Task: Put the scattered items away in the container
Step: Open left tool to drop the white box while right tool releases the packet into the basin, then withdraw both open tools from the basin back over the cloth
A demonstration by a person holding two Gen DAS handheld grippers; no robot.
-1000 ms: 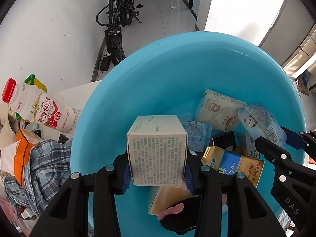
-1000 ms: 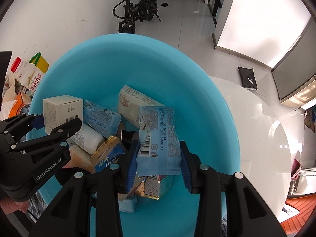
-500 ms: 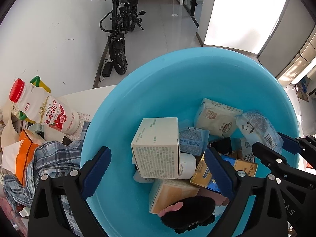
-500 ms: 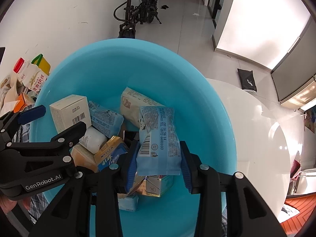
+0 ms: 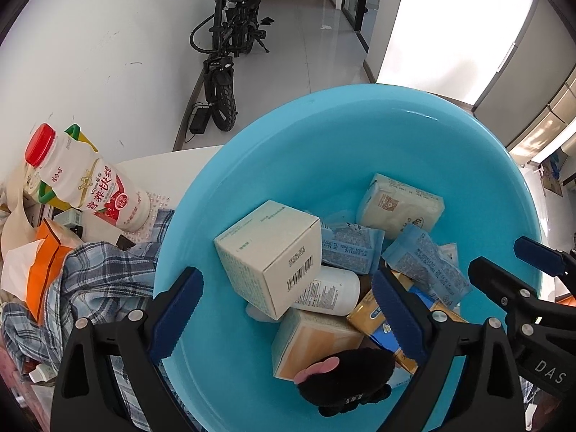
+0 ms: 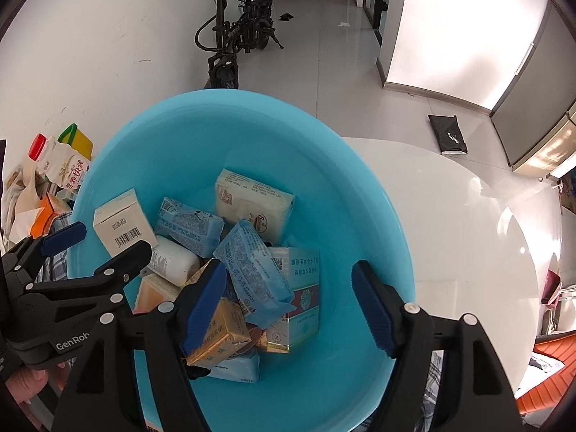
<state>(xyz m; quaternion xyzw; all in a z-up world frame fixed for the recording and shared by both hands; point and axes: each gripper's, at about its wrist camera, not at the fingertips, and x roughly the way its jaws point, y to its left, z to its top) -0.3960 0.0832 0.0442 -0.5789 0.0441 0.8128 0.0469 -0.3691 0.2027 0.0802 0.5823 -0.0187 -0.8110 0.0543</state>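
Note:
A big blue basin [image 5: 324, 136] [image 6: 342, 216] holds several packets and boxes. The white box [image 5: 270, 262] [image 6: 122, 226] lies tilted on a white bottle [image 5: 331, 295]. The blue snack packet [image 6: 252, 270] [image 5: 424, 262] lies on the pile over a teal box [image 6: 302, 288]. My left gripper [image 5: 288, 316] is open and empty above the basin's near side. My right gripper [image 6: 288, 309] is open and empty just above the blue packet. Each gripper shows in the other's view.
Left of the basin lie a yoghurt drink bottle [image 5: 86, 183], a yellow-green carton [image 5: 77, 136], an orange packet [image 5: 46, 266] and a plaid cloth [image 5: 100, 288]. The white table [image 6: 468, 234] extends right. An electric bike [image 5: 226, 46] stands by the wall.
The left gripper opened and the white box dropped into the basin. The right gripper then opened and the blue packet fell onto the pile. Both grippers drew back a little.

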